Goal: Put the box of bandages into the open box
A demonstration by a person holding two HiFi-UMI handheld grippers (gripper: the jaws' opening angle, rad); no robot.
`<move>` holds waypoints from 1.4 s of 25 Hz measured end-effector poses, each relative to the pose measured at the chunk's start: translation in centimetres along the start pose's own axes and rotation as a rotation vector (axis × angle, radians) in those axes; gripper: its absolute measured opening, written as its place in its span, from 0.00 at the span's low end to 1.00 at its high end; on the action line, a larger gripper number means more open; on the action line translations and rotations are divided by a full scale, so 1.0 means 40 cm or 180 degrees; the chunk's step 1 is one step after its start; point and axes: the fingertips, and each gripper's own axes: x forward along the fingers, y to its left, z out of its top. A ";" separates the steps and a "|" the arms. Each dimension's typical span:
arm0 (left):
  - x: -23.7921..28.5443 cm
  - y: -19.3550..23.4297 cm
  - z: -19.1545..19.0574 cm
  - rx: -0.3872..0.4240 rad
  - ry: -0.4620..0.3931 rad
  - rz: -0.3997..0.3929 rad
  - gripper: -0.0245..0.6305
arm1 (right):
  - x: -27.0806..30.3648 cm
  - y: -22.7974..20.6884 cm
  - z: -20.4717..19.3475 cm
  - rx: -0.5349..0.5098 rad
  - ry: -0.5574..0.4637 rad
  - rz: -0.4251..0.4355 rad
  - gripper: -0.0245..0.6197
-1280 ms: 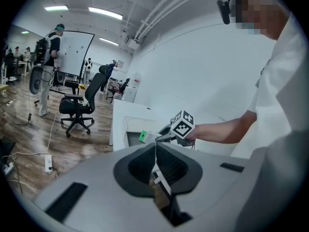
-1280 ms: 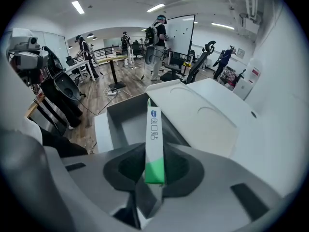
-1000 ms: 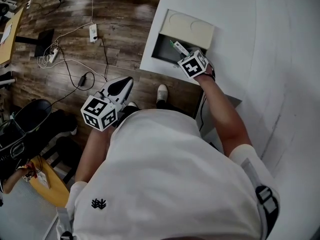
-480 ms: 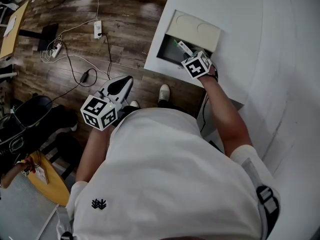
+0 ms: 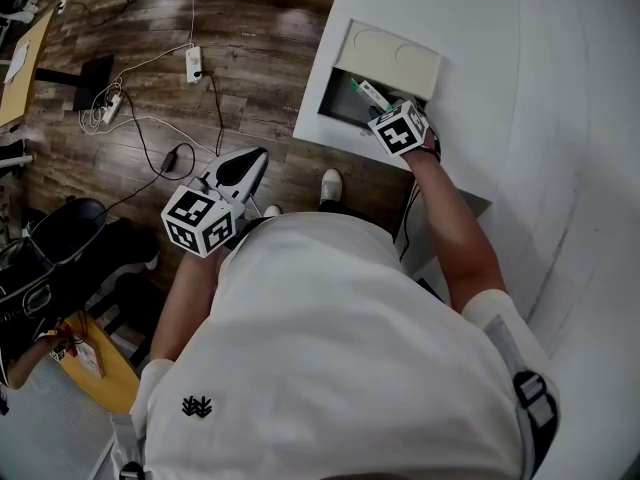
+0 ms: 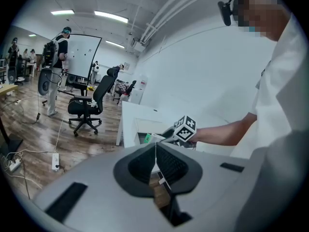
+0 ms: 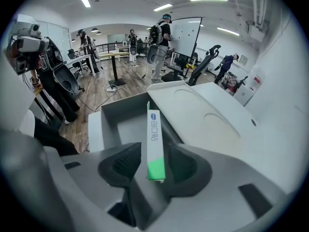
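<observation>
a wood floor (image 5: 250,58) runs under an open office, and a white table (image 5: 560,78) fills the right of the head view, its near corner by the person's feet. on that corner sits the open box (image 5: 335,108), a grey tray with its pale lid (image 5: 392,56) folded back flat on the table, so the inside is free to take things from above. the person's right arm reaches out over it, and the right gripper (image 7: 157,170) points steeply down into the box. its jaws have just been opening and now stand wide, with the bandage box (image 7: 154,129) between them: a slim white carton, green end nearest the gripper, far end reaching over the grey inside. there is a gap on each side between pad and carton, so i judge it is loose, not clamped. whether its far end rests on the box floor or wall i cannot tell. this looks like the release step, with the task close to done. what is left, i'd say, is for the carton to settle inside and the gripper to back out without catching it. the left gripper (image 6: 155,153) hangs well apart over the floor, jaws pressed together on nothing, likely kept clear since one hand does this job. a power strip (image 5: 190,63) lies on the floor beyond.
</observation>
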 end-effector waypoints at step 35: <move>-0.174 0.031 -0.164 0.0414 0.0061 -0.0743 0.05 | -0.333 0.273 -0.078 0.1112 -0.0740 -0.0873 0.10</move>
